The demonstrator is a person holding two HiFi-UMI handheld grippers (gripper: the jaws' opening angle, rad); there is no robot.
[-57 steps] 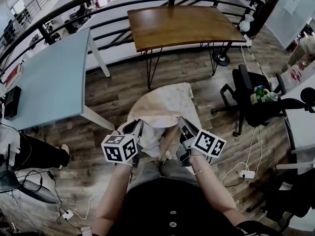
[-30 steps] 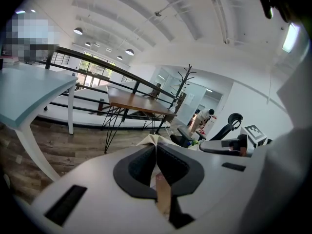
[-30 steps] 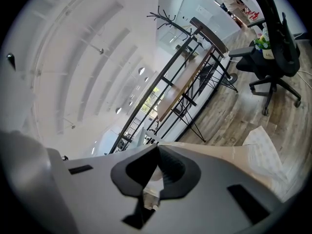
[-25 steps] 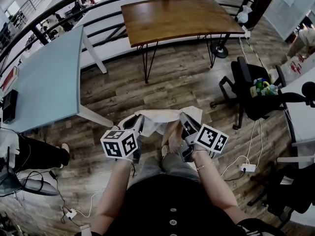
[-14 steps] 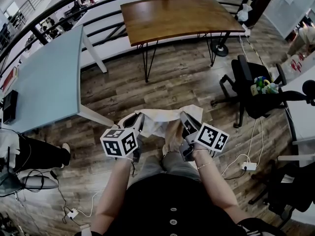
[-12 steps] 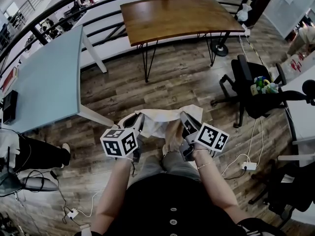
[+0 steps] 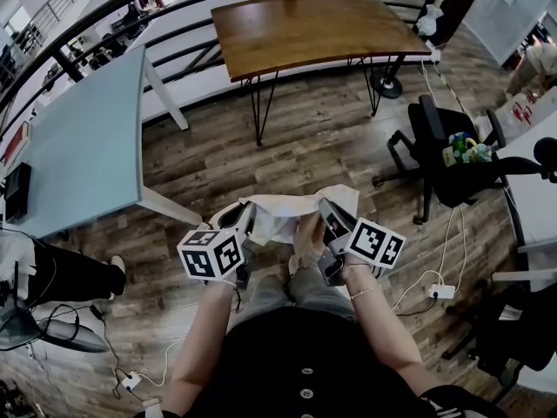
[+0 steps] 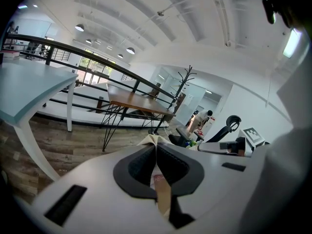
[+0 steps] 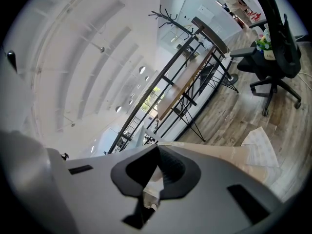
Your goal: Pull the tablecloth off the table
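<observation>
The cream tablecloth [image 7: 287, 212] hangs bunched between my two grippers, close in front of the person's body and above the wood floor. My left gripper [image 7: 246, 218] is shut on one edge of it; in the left gripper view a strip of cloth [image 8: 163, 199] is pinched between the dark pads. My right gripper [image 7: 325, 213] is shut on the other edge, with cloth [image 9: 152, 178] squeezed in its jaws and more of the cloth [image 9: 258, 150] draped to its right. The brown wooden table [image 7: 313, 29] stands bare farther ahead.
A light blue table [image 7: 78, 138] fills the left side. A black railing [image 7: 174, 37] runs behind both tables. A black office chair [image 7: 452, 168] stands at the right, with a white power strip [image 7: 439, 292] and cables on the floor near it. A person's leg [image 7: 61, 273] shows at the left.
Earlier the cloth hung spread wide below the grippers; now it is gathered into a small bunch between them. Over the last second both grippers have kept still.
</observation>
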